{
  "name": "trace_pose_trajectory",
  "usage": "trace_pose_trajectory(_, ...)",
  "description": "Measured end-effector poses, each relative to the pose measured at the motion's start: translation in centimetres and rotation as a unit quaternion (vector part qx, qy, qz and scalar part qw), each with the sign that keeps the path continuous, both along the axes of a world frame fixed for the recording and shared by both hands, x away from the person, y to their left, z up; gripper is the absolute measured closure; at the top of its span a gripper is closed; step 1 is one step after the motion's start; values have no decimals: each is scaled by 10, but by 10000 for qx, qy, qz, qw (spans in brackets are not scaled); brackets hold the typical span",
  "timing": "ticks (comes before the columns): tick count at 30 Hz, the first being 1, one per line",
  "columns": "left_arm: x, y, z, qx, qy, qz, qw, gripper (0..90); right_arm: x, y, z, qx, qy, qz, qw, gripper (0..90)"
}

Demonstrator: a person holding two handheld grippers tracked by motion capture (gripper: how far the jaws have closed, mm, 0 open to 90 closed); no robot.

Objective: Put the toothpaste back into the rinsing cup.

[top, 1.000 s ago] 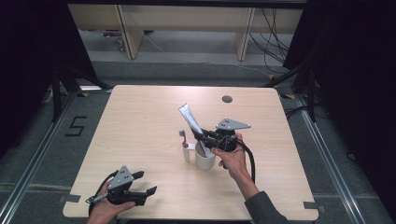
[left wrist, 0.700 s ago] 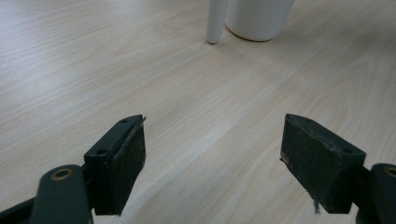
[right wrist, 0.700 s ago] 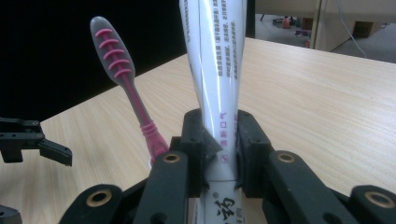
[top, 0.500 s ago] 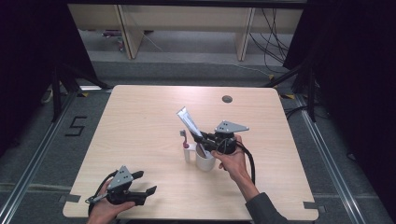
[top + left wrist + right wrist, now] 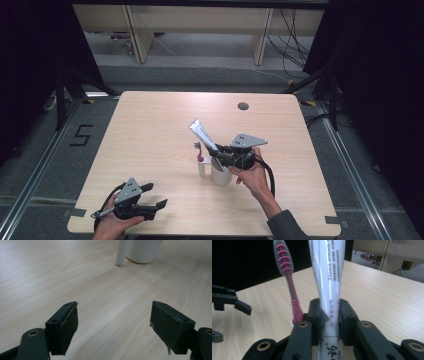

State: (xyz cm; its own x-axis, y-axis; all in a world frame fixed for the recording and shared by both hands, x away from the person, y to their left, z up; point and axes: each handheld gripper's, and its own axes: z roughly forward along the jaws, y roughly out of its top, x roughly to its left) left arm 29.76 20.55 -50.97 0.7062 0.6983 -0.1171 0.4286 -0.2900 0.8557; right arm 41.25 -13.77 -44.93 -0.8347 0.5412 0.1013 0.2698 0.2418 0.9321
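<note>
My right gripper (image 5: 218, 156) is shut on a white toothpaste tube (image 5: 202, 134) and holds it tilted, top end up and to the left. The tube's lower end is at the mouth of a white cup (image 5: 220, 175). In the right gripper view both pads press the tube (image 5: 325, 277) low on its body. A pink toothbrush (image 5: 288, 277) stands upright just left of it, in a slim white holder (image 5: 202, 167) beside the cup. My left gripper (image 5: 156, 195) rests open at the table's front left. Bare wood lies between its pads (image 5: 67, 325).
The light wooden table (image 5: 150, 130) has a round cable hole (image 5: 243, 106) at the back right. In the left gripper view the cup (image 5: 143, 251) and holder (image 5: 121, 252) stand well beyond the open jaws. Dark floor and shelving lie behind the table.
The right gripper has drifted slightly down and left with the tube, bringing the tube's lower end closer to the cup. The left gripper has stayed put.
</note>
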Motion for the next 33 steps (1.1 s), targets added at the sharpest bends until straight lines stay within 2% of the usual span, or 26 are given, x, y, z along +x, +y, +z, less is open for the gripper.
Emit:
trace_pose_trajectory(2,0,0,0,0,-2,-13,10000,221,-3,-1,0,-165,6,-61,9998,737)
trace_pose_trajectory(3,-1,-1,0,-23,-6,8,10000,221,-3,-1,-1,-117,-67,-106,9999,733)
trace_pose_trajectory(4,-1,-1,1,-30,-13,7,10000,222,-4,-1,-1,-155,42,-51,9999,737)
trace_pose_trajectory(5,-1,-1,1,-35,-2,9,10000,222,-5,-3,-1,-198,6,-99,9998,741)
trace_pose_trajectory(6,-1,-1,0,-34,5,18,10000,223,-6,-3,-1,-167,69,-126,9998,743)
trace_pose_trajectory(7,-1,0,0,11,9,-5,10000,224,-4,-4,-1,-192,-66,5,9998,746)
trace_pose_trajectory(8,-1,0,0,8,4,-5,10000,224,-7,-4,0,-191,65,-22,9998,747)
trace_pose_trajectory(9,0,0,0,3,-1,3,10000,224,-7,-5,0,-277,-84,-48,9996,748)
trace_pose_trajectory(10,0,0,0,-7,-1,-7,10000,225,-7,-5,0,-286,-91,23,9995,748)
trace_pose_trajectory(11,-1,-1,0,-64,5,17,10000,224,-9,-6,1,-347,-112,-77,9993,748)
trace_pose_trajectory(12,-1,0,0,-13,6,-8,10000,224,-10,-5,1,-320,-29,-30,9995,747)
trace_pose_trajectory(17,-1,-1,0,-25,11,-8,10000,225,-15,-7,2,-521,-211,-29,9984,743)
trace_pose_trajectory(18,-1,-1,0,-18,7,-18,10000,226,-15,-6,2,-519,-145,-3,9985,742)
trace_pose_trajectory(20,-1,-1,0,-27,-3,8,10000,226,-16,-6,2,-532,-210,-81,9983,736)
trace_pose_trajectory(21,0,0,1,22,-11,-13,10000,226,-18,-7,3,-568,-48,-30,9984,713)
trace_pose_trajectory(22,-1,0,1,31,-6,-2,10000,226,-15,-8,2,-627,-139,-53,9979,694)
trace_pose_trajectory(23,-1,1,1,22,0,-17,10000,226,-16,-8,0,-635,21,-19,9980,691)
trace_pose_trajectory(24,-1,1,1,19,-1,-13,10000,227,-16,-8,-2,-588,-80,20,9982,694)
trace_pose_trajectory(26,-1,0,1,-23,-7,38,10000,228,-18,-9,-1,-660,-38,-30,9978,710)
trace_pose_trajectory(29,-2,0,1,-13,-3,-2,10000,228,-18,-11,-1,-655,-139,-48,9977,708)
trace_pose_trajectory(30,-2,1,1,8,-7,-12,10000,229,-18,-11,-1,-630,-59,-3,9980,702)
trace_pose_trajectory(31,-1,1,1,-3,-5,-3,10000,229,-20,-12,-1,-669,-85,-119,9977,700)
trace_pose_trajectory(32,-2,0,1,-16,-3,38,10000,229,-20,-12,-1,-663,-26,-33,9978,704)
trace_pose_trajectory(33,-2,0,1,-10,0,37,10000,229,-20,-13,-1,-743,-187,-83,9970,709)
